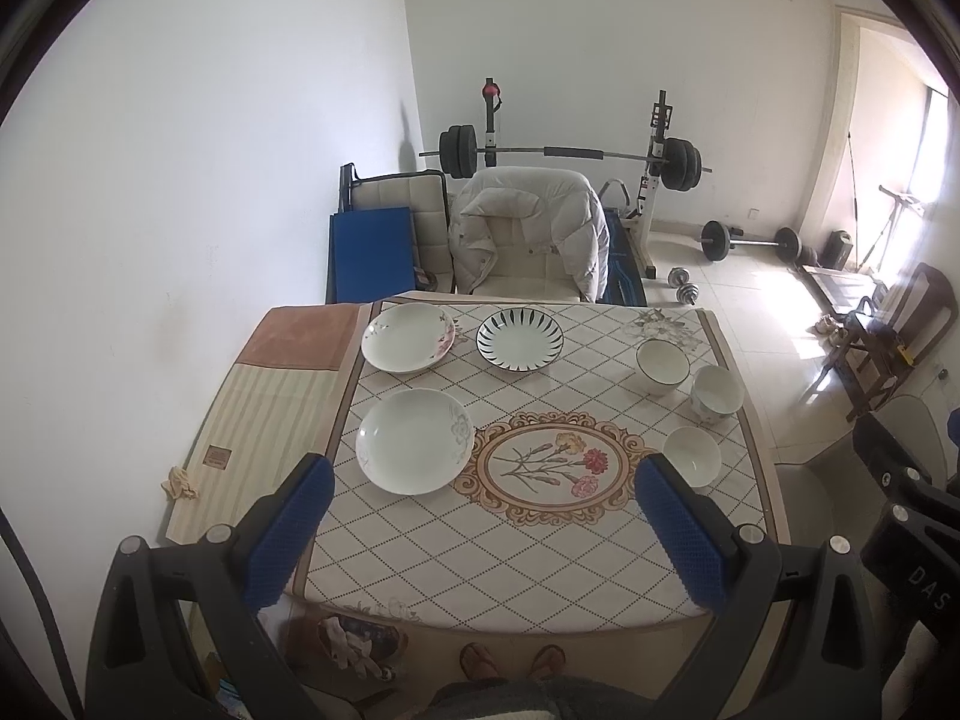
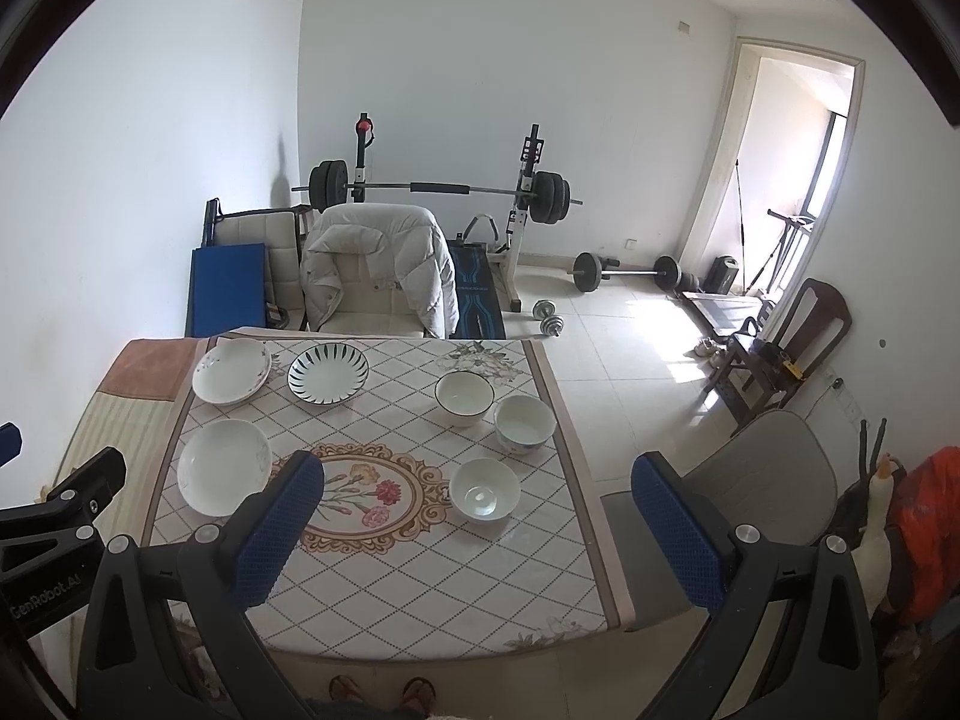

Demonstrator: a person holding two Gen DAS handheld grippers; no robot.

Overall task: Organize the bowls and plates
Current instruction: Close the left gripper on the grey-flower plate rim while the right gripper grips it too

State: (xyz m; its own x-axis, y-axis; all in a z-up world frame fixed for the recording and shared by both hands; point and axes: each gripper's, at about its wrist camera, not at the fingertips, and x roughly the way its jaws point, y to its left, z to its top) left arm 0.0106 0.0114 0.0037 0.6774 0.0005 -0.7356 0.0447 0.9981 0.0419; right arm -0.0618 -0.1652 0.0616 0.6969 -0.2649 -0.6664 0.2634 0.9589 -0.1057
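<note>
Both grippers held high over the near edge of the table, looking down its length.

Left gripper (image 1: 483, 531): jaws spread wide, blue textured pads (image 1: 288, 540) facing each other, nothing between them. Seen through the gap: the white plate with a grey flower on its rim (image 1: 413, 440), lying flat on the near-left of the cloth, just past the left pad's tip and not touching it.

Right gripper (image 2: 477, 531): jaws equally wide, empty. The small plain white bowl (image 2: 485, 489) sits in the gap between the pads in this view, well below them, nearer the left pad than the right.

Table layout, on a diamond-patterned tablecloth with a floral medallion (image 1: 540, 540):
- Far left: white plate with pink blossoms (image 1: 408, 337); from the right wrist it looks like two plates stacked, cannot tell for sure.
- Just beside it, to the right: white plate with dark radiating stripes (image 1: 520, 339).
- Right side, a loose cluster of three bowls, apart from each other: white bowl with a dark rim (image 1: 662, 363) farthest, white bowl with a blue pattern outside (image 1: 717, 393) at the cloth's right edge, small plain bowl nearest.

Plates keep left, bowls right; none nested.

Beyond the table: chair draped with a white puffer jacket (image 1: 531, 228), and a barbell on a rack (image 1: 570, 153) against the wall.
</note>
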